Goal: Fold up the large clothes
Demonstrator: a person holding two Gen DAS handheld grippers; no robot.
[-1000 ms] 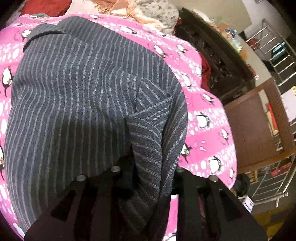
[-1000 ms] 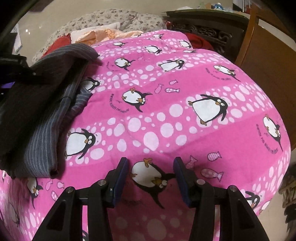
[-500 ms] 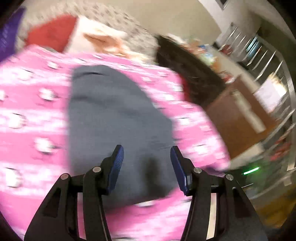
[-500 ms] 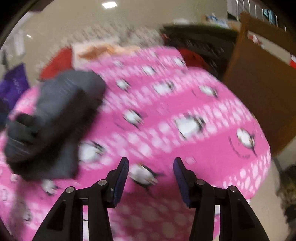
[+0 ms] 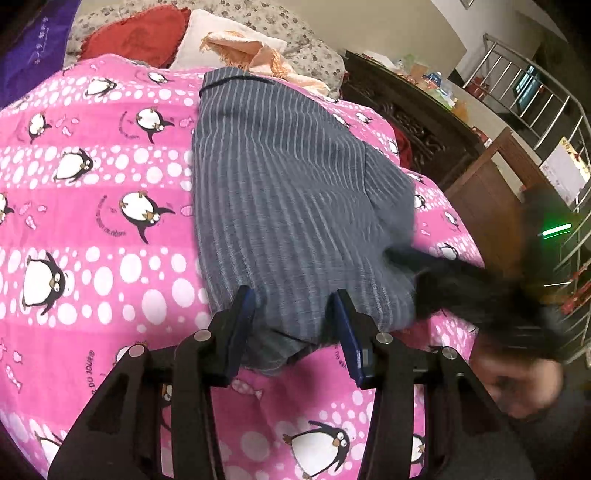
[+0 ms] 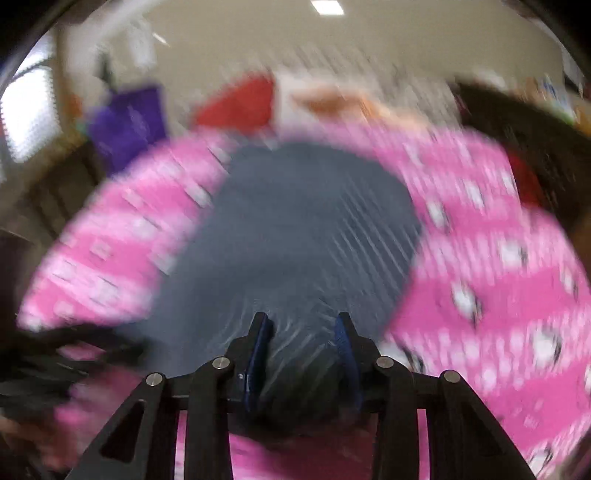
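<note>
Striped garment [image 5: 295,206] lies folded lengthwise mid-bed on pink quilt [image 5: 92,229]; our left gripper [image 5: 293,325] and right gripper [image 6: 301,343], both spread, empty, at its near end, judged next to pinch and fold it away.

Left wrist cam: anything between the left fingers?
Yes. The near edge of the striped garment lies between the open left gripper's fingers, on the pink penguin blanket.

The garment [image 5: 295,206] is dark grey with thin pale stripes — its top edge piped dark. The bedspread [image 5: 103,206] is pink, dotted white, printed with black-and-white penguins. Behind lie a red cushion [image 5: 136,33] and a purple bag [image 5: 33,48]; the finger pads [image 5: 242,325] are blue.
</note>
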